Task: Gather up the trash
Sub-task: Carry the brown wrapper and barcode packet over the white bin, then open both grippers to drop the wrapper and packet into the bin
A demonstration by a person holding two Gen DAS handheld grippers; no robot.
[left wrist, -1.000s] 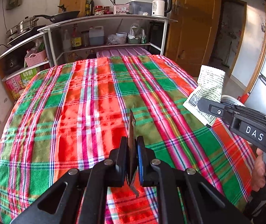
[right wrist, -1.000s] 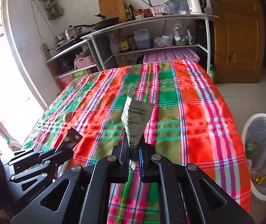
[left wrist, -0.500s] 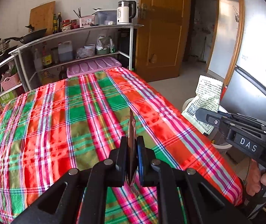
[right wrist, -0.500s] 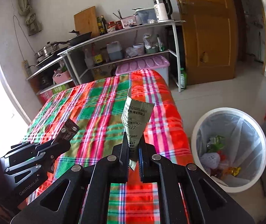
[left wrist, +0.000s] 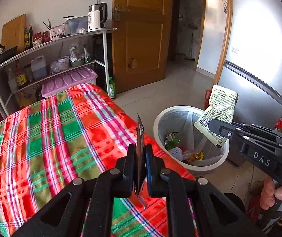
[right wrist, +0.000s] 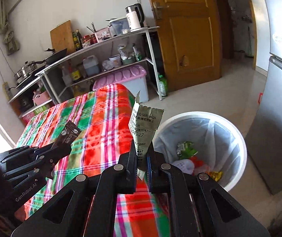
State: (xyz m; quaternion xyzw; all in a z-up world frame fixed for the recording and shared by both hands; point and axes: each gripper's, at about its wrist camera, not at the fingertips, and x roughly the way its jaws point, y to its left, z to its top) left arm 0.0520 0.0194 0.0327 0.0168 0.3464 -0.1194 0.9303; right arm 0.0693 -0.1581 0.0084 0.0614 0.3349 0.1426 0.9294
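Progress looked like the carry-to-bin stage, drop not yet done. We had two pieces of trash in hand. Our left gripper [left wrist: 140, 165] was clamped on a thin dark brown sachet wrapper [left wrist: 140, 144], seen edge-on in the left wrist view and flat, with printed logos, in the right wrist view [right wrist: 67, 133]. Our right gripper [right wrist: 142, 163] was pinched on a crumpled pale green printed paper packet [right wrist: 144, 126], its torn top standing upright above the jaws.

The round white bin with a clear plastic liner [right wrist: 237, 138] stood on the tiled floor just beside the edge of the red-and-green plaid tablecloth [left wrist: 52, 138]. It already held several scraps: a green wrapper, something white, a gold foil piece. So we judged part of the collecting already done.

In the left wrist view the pale packet [left wrist: 218, 114] hung over the bin's far rim, roughly above the opening. The dark wrapper sat above the cloth's edge, near the bin but not over it as far as we could tell.

The visible part of the cloth showed no more litter; the part hidden under our grippers we couldn't check.

Left to do, in our judgement: bring both grippers over the opening, release both pieces, then recheck the table.
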